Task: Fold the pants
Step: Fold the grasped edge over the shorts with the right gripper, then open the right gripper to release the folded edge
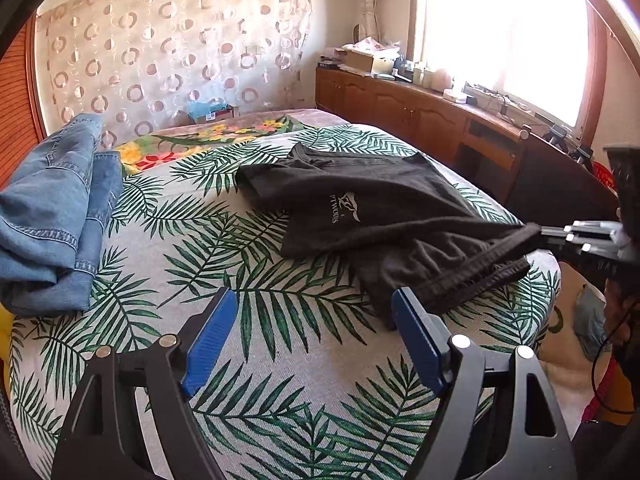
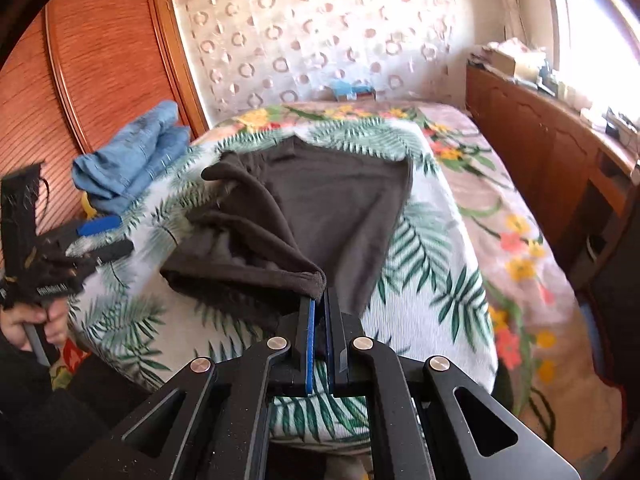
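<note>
Pants (image 1: 360, 208) lie on the bed (image 1: 280, 360), dark grey-brown, spread over the palm-leaf cover with a pale printed logo facing up. The far part rests flat toward the middle of the bed; the near part is bunched, and its ribbed waistband is drawn toward the bed's right edge.

My right gripper (image 2: 319, 312) is clenched on a corner of that waistband. In the right wrist view the blue pads stand nearly together with a fold of the cloth pinched at their tips, and the fabric rises from the bed to meet them. In the left wrist view the same gripper enters from the right edge, cloth stretched taut to it.

My left gripper (image 1: 312, 320) is released. Its blue pads stand wide apart above bare bedcover, nothing between them. The right pad sits just beside the bunched edge of the pants; I cannot tell whether it touches. In the right wrist view my hand (image 2: 36, 320) grips the handle of this gripper at the left edge.

Blue denim garment (image 1: 52, 216) lies crumpled at the bed's left side, well apart from the pants. Wooden cabinet (image 1: 420, 108) runs beneath the bright window (image 1: 500, 28), its top cluttered with small items I cannot identify.
</note>
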Tool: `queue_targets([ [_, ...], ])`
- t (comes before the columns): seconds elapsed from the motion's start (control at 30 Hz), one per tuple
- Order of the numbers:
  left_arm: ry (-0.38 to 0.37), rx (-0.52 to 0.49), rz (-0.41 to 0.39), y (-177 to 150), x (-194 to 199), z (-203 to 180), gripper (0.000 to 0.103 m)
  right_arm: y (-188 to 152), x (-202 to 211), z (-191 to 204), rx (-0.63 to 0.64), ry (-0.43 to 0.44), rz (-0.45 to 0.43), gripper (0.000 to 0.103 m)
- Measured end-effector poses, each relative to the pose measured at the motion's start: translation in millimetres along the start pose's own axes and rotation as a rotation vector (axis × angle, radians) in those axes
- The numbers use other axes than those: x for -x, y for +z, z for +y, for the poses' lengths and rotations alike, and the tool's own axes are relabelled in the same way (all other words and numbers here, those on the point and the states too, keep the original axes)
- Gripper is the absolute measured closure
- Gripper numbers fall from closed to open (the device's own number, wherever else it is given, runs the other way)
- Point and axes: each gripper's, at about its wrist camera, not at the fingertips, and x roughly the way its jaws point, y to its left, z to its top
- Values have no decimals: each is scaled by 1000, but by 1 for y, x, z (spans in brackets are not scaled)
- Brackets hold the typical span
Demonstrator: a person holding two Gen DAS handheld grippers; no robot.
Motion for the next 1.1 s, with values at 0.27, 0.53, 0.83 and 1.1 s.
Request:
queue_targets([
  [0.27,3,5,12,1,-6,1,23,2,-10,-5,-34,3,56,99],
  [0.53,7,10,13,1,-6,3,23,8,7,-4,3,-9,36,93],
  [0.83,38,42,2,1,-1,22,23,40,17,11,76,7,-52,84],
  [1.1,68,58,18,-3,-9,40,23,78,-52,56,158,185,-19,83],
])
